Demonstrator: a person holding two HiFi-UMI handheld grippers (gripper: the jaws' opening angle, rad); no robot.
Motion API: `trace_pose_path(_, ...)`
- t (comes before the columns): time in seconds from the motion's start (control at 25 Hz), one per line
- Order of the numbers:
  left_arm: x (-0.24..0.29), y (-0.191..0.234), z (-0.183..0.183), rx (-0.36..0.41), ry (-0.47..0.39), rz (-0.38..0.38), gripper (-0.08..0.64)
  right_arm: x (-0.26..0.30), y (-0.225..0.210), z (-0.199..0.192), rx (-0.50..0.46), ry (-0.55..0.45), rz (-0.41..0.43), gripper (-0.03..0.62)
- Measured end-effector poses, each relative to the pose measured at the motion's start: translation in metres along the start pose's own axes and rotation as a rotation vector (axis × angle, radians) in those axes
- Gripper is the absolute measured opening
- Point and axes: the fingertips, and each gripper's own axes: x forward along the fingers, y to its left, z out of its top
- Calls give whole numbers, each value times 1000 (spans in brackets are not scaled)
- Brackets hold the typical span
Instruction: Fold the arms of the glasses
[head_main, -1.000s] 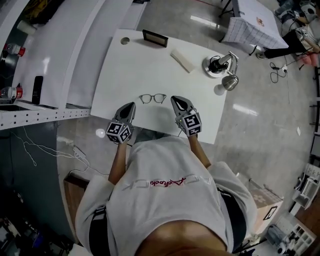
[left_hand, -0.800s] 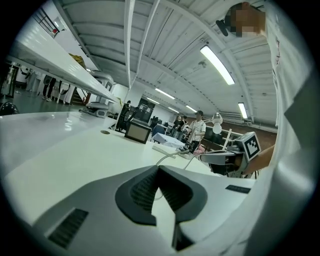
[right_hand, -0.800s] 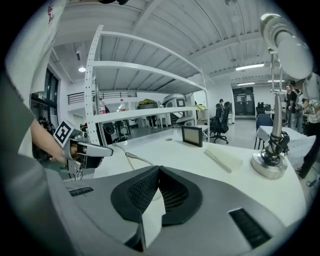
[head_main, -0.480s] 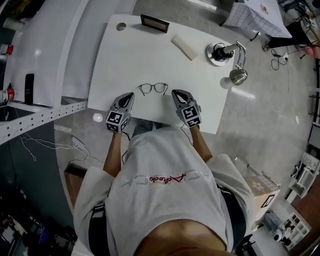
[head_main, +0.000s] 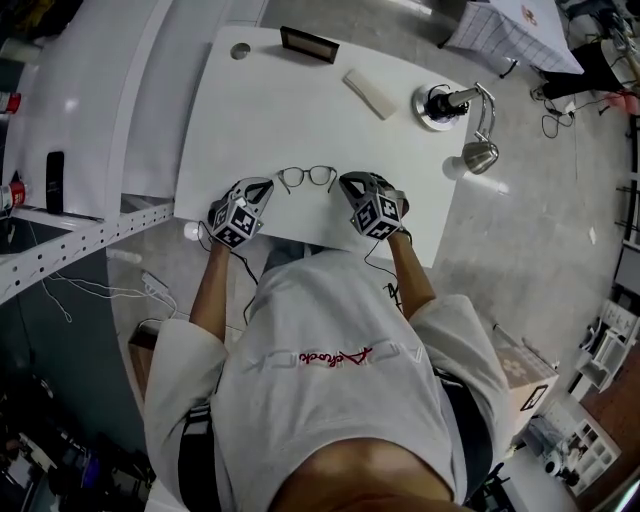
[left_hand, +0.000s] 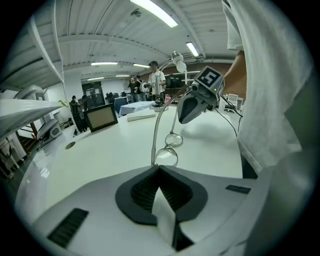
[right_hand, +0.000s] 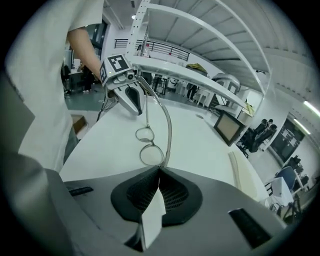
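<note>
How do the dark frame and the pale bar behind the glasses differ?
The dark frame stands propped at the far edge of the table; the pale bar lies flat, nearer the lamp. The frame is dark-rimmed, the bar cream and slim. Both rest beyond the glasses.

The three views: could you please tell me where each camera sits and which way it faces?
Head view: on the person's head, steeply down at the table; shows shirt, forearms, left gripper, right gripper.
Left gripper view: on that gripper, along its shut jaws past the glasses to the right gripper; shirt, forearm show.
Right gripper view: on that gripper, facing the left gripper past the glasses; shirt, forearm show.
Shared: the glasses.
</note>
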Motion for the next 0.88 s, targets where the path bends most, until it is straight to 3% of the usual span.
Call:
trace_pose_path(0.08, 2, 6, 1, -1, -2, 12, 2, 3, -1, 0, 7, -3, 21, 62)
trace_pose_path(0.2, 3, 13, 4, 30, -3, 16, 75, 5, -6, 2, 9, -4, 34, 145)
trace_pose_path(0.44, 8, 21, 8, 113, 20, -44, 126, 9, -11, 11, -42, -21, 90, 144)
trace_pose_path(0.68, 11, 25, 18, 121, 8, -54, 123, 10, -13, 22, -83, -36, 105, 139)
trace_pose_path(0.88, 11, 20, 23, 148, 1, -68, 80, 6, -11, 27, -125, -44, 117, 84)
